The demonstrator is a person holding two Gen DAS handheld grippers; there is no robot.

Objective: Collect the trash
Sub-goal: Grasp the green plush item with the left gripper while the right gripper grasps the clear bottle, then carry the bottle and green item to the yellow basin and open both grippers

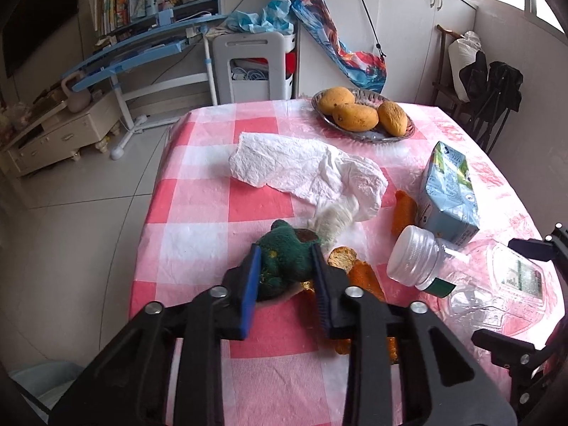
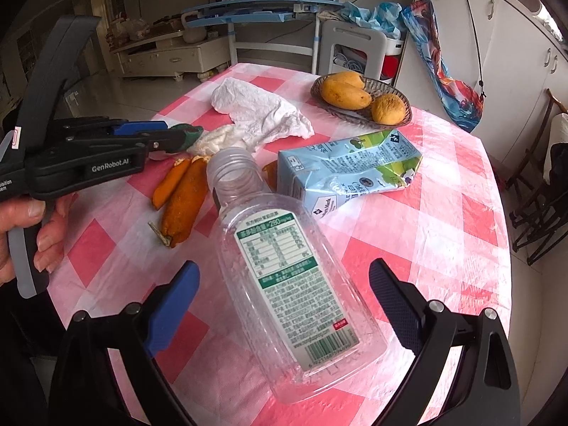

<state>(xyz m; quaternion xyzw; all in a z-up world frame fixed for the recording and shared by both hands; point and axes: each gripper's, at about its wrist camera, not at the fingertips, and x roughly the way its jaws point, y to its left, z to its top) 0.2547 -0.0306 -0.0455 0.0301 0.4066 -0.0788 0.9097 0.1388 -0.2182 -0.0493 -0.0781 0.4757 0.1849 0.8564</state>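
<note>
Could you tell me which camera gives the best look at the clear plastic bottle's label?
The right wrist view: the clear plastic bottle lies centred, label up. The left wrist view shows it at the right edge, mostly neck.

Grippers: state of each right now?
Left gripper: shut on the green cloth.
Right gripper: open, jaws either side of the bottle, not touching it.

Bottle [image 2: 284,277] lies before carton [image 2: 348,170], peels [image 2: 181,198] to its left.
</note>
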